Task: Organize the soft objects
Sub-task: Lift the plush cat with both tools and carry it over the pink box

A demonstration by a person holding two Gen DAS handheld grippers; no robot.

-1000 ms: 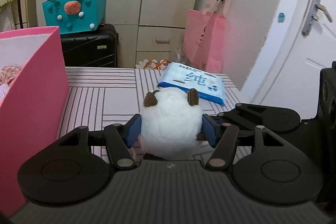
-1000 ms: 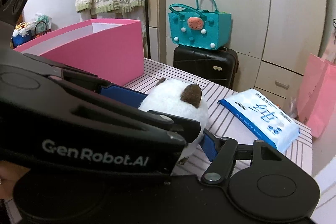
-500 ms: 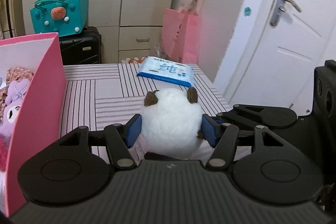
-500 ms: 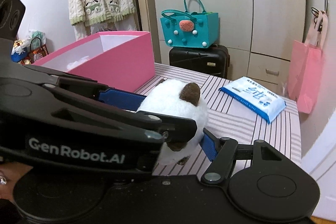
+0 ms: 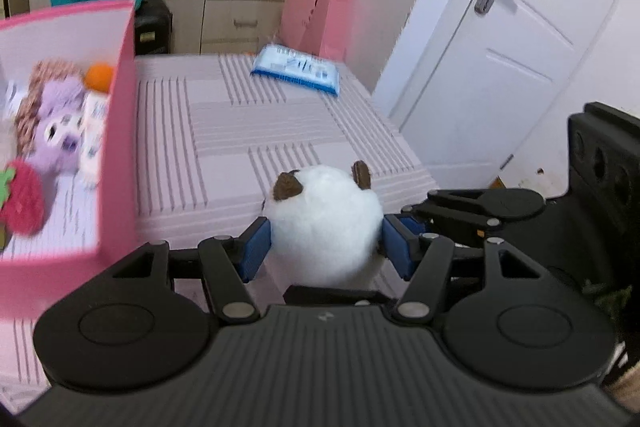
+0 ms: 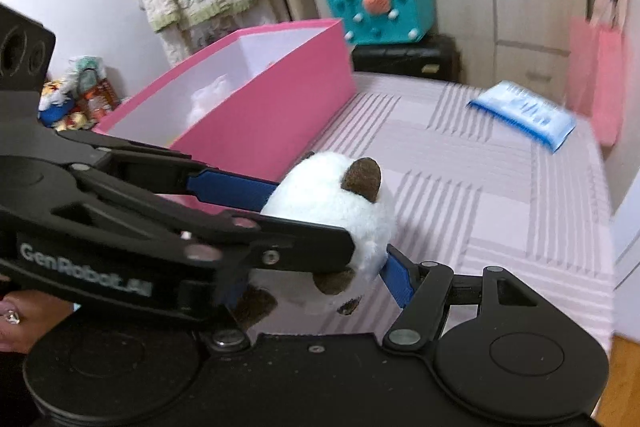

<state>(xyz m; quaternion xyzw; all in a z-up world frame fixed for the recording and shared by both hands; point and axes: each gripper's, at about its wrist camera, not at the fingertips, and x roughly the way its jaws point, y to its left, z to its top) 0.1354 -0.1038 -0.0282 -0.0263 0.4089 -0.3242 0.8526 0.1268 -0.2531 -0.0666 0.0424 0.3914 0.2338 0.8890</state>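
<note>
1. Between the two blue pads of the left gripper [image 5: 323,245], in the left wrist view, sits one round white plush toy with two brown ears [image 5: 322,223]. Both pads pinch its fluffy sides and hold it above the near part of the pale pink striped tabletop [image 5: 240,135]. Its ears point up and away from the camera; the body is nearly a ball, with no clear long axis. To the left stands one pink cardboard box [image 5: 116,131], open on top, with several soft toys inside, blurred: a purple one, a red strawberry shape, an orange ball. One flat blue and white soft pack [image 5: 296,69] lies at the far end of the table.

2. From the right wrist view, the right gripper [image 6: 332,227] also pinches the same plush toy [image 6: 340,203], with one blue pad on each side. One brown ear points up. The box [image 6: 272,115] stands just behind it, and the pack [image 6: 524,113] lies well apart at the far right.
</note>
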